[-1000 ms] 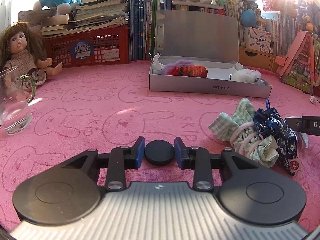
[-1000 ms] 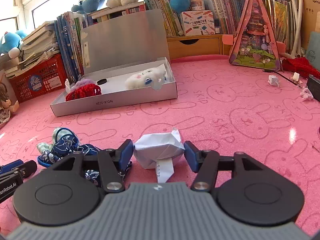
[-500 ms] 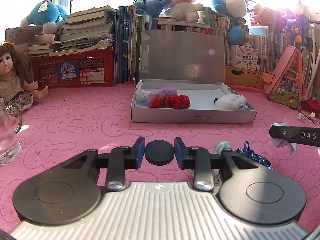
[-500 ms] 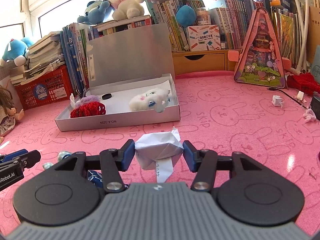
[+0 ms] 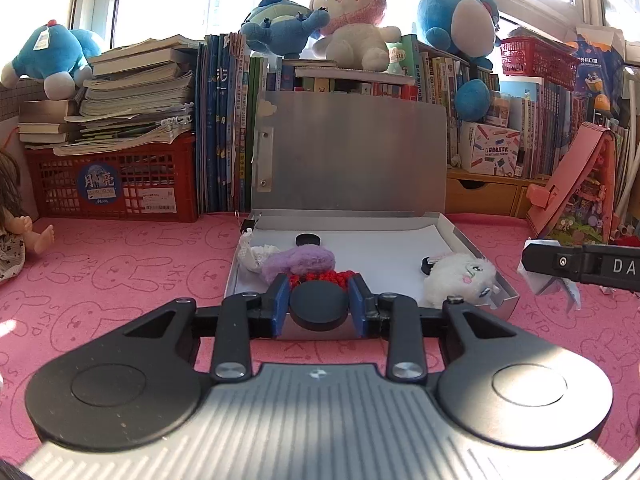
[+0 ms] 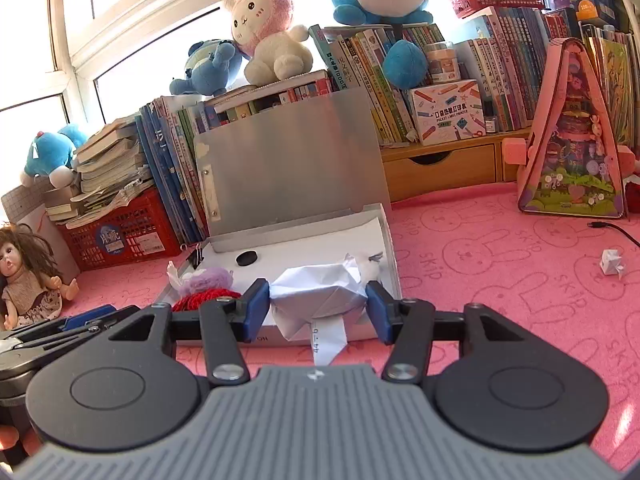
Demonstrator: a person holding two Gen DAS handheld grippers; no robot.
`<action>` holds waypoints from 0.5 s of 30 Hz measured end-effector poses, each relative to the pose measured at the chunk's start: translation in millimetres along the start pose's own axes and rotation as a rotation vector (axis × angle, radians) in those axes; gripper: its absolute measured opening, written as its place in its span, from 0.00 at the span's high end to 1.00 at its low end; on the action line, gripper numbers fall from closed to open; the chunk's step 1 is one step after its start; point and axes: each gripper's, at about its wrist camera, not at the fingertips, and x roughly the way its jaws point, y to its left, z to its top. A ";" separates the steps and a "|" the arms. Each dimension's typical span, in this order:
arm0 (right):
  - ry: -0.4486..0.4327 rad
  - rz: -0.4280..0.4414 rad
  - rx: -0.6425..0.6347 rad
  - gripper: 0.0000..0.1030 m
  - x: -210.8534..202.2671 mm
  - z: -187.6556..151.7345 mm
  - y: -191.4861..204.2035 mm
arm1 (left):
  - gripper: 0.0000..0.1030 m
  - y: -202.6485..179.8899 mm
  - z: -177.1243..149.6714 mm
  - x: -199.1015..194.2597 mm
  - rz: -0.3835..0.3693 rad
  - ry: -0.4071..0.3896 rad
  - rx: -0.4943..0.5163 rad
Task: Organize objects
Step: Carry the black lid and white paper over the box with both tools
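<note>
Left wrist view: a stiff, light black disc (image 5: 319,307) is pinched edge-on by the left gripper (image 5: 319,309), while crushable folded paper (image 6: 318,294) is squeezed at its sides by the right gripper (image 6: 318,300).

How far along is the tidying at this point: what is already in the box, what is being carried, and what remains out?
Done: the box already holds a black disc, purple fluff, red yarn and a white plush.
In hand: the left tool grips another disc; the right tool grips folded paper.
Left: a small paper piece on the pink mat.
</note>
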 end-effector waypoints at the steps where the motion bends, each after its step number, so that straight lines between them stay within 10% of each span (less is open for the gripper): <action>1: -0.010 0.002 0.002 0.45 5.6 5.7 0.4 | 0.64 0.0 3.2 4.7 0.004 -0.002 0.000; 15: -0.044 0.040 0.066 0.45 106.9 56.0 -3.8 | 0.64 5.6 64.9 100.8 0.036 -0.004 0.012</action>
